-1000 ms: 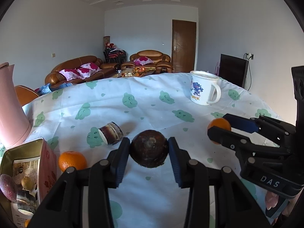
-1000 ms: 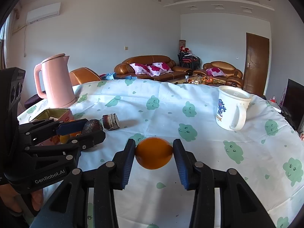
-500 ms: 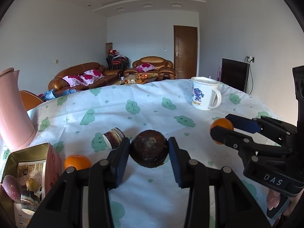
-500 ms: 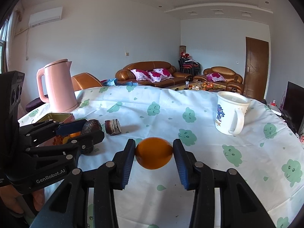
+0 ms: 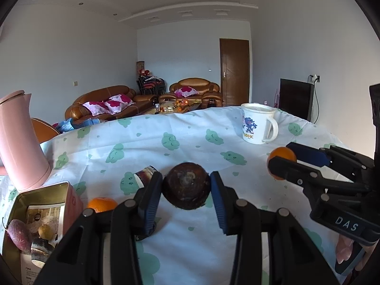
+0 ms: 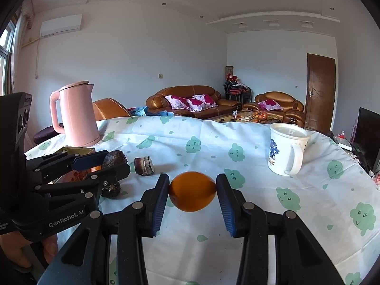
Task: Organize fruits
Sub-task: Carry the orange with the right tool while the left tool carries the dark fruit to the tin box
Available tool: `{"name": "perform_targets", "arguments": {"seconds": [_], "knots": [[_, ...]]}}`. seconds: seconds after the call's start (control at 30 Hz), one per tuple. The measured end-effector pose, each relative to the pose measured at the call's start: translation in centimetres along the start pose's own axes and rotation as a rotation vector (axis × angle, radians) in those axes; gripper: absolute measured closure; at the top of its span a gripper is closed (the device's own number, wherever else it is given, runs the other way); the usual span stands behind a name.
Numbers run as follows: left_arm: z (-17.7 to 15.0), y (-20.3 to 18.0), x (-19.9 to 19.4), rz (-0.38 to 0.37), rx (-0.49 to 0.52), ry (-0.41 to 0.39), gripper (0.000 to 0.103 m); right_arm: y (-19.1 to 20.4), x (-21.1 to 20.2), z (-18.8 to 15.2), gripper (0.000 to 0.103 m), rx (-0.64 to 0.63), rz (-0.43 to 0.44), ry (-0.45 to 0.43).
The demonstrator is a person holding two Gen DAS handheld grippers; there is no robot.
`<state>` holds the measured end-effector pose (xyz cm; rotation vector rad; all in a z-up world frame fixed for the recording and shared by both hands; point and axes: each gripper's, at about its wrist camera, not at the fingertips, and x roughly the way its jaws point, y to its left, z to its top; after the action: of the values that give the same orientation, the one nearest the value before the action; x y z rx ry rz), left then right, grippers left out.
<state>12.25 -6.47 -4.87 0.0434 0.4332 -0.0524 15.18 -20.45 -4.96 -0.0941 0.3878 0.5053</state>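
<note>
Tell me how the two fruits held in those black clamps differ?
The left gripper holds a dark brown fruit with rough, mottled skin; the right gripper holds an orange, bright and smooth. The brown one looks roundish, the orange slightly oval. Both are pinched between blue pads and held above the tablecloth.

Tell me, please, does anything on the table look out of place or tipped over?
Yes. A small dark jar lies on its side on the tablecloth, between the pink tin and the white mug. The mug and the pink kettle stand upright.
</note>
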Motion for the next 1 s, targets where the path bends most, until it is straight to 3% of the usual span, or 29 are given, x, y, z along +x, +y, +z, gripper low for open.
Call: {"name": "perform_targets", "arguments": {"seconds": [1.0], "knots": [[-0.2, -0.3, -2.4, 0.072, 0.024, -0.121, 0.060, 0.2, -1.8, -0.2, 0.060, -0.014, -0.012, -0.101]]}}
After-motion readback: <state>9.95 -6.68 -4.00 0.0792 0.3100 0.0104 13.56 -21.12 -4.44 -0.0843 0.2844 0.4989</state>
